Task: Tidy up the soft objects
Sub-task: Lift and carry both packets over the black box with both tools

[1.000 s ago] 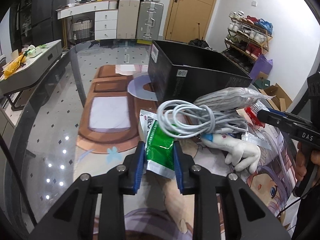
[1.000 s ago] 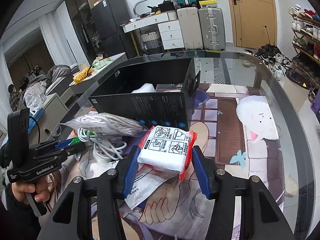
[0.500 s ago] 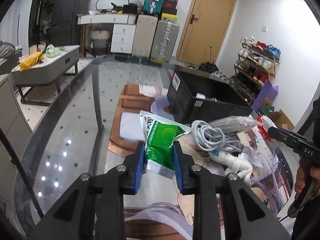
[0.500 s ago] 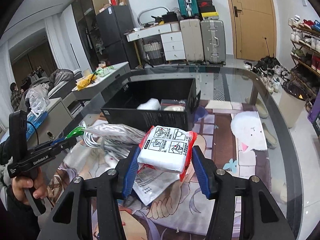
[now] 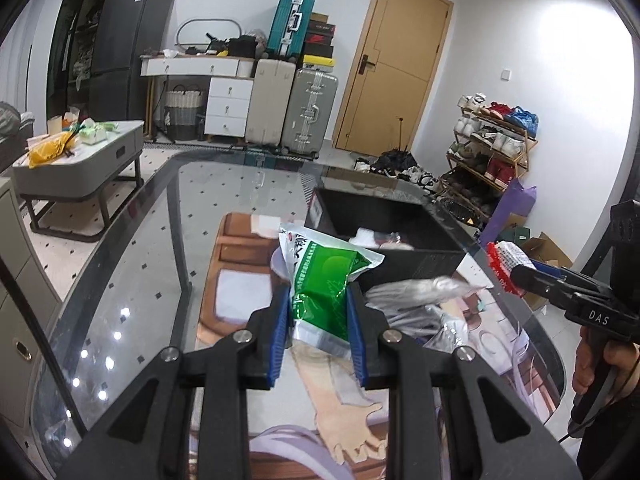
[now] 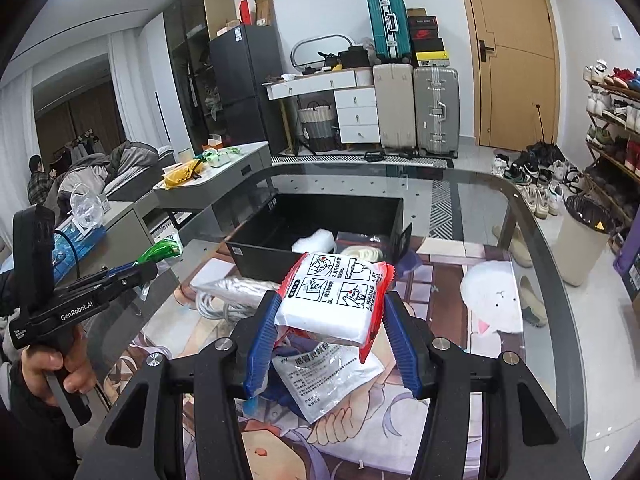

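Glass bench now sits lower: both packs lifted clear, left gripper fingers pinching green pouch, right gripper fingers pinching white pack, black box next.

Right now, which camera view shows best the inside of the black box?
The right wrist view: it looks down into the black box and shows white items inside. The left wrist view shows it partly, behind the green packet.

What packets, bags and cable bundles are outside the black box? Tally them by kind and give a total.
Packets: 3 (green packet, red-and-white packet, clear printed packet)
Silver bag: 1
White cable bundle: 1
Total: 5
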The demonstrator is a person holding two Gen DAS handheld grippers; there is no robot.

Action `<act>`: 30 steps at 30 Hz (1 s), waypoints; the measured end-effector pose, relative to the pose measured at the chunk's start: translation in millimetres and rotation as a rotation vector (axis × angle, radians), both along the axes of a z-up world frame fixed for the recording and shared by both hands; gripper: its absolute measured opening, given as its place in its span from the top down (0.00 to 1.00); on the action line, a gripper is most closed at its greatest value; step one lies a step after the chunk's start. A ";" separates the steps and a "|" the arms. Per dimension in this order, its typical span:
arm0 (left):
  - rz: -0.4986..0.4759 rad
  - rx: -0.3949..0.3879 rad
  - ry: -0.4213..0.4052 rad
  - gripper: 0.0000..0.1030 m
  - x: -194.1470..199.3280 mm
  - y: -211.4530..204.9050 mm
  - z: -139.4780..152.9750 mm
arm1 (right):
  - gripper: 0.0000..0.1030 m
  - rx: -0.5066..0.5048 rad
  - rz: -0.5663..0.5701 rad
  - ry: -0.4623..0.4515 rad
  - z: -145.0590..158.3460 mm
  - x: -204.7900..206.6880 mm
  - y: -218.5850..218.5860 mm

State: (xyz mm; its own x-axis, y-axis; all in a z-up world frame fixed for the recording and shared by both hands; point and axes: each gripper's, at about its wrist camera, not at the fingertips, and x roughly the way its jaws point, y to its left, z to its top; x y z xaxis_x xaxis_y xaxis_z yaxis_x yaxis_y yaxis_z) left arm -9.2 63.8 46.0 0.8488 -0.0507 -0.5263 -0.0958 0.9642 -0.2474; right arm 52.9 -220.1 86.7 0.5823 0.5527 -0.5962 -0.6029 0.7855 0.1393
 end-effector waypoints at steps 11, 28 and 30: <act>-0.046 0.026 -0.040 0.76 19.9 -14.7 19.4 | 0.49 0.010 0.021 -0.034 12.9 4.3 7.9; -0.072 0.060 -0.062 0.76 74.6 -27.1 33.5 | 0.49 0.011 0.023 -0.040 19.4 41.8 23.4; -0.073 0.065 -0.062 0.76 82.1 -27.9 33.9 | 0.49 0.012 0.023 -0.040 18.9 47.1 26.0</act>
State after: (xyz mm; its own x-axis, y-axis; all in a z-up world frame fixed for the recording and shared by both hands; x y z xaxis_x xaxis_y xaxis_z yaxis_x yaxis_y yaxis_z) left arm 72.9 36.0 79.9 0.8750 -0.0813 -0.4773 -0.0112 0.9821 -0.1878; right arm 100.0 -194.1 105.6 0.5931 0.5732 -0.5654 -0.6257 0.7701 0.1242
